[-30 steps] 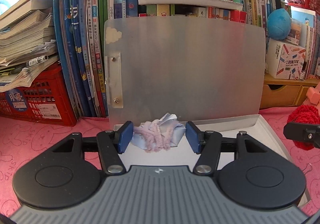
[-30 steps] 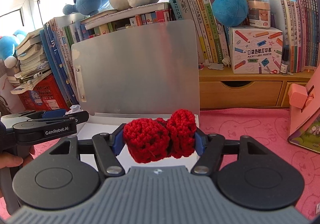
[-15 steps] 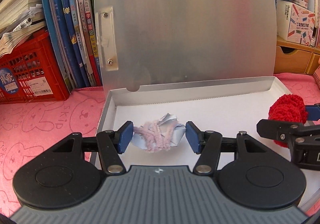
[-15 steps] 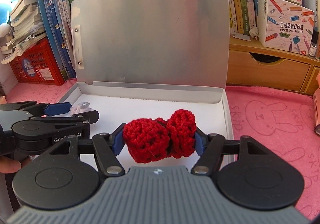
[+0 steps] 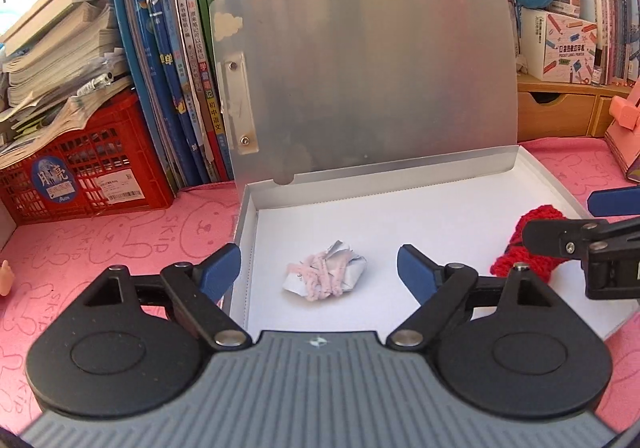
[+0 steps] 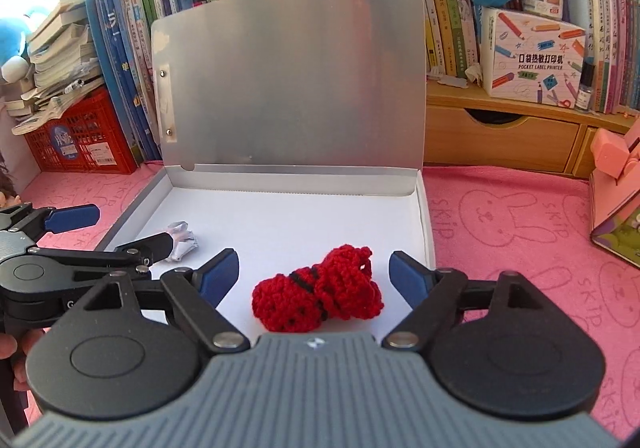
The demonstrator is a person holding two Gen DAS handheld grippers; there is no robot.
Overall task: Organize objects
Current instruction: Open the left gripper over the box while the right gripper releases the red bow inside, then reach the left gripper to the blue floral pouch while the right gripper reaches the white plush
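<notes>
**Both items released into the box**

Half a second ago you held one item in each tool; now both sets of jaws stand wide apart with nothing between them. The open box (image 5: 404,215) sits on the pink mat (image 6: 520,215), its silver lid (image 6: 288,75) upright against the row of books (image 5: 176,79), with a red crate (image 5: 80,167) to the left. Inside, on the white floor, the red crochet piece (image 6: 320,294) lies toward the right, in front of your right gripper (image 6: 314,272). The crumpled paper wad (image 5: 326,274) wrapped in pink yarn lies left of it, in front of your left gripper (image 5: 320,268), well apart from the red piece
</notes>
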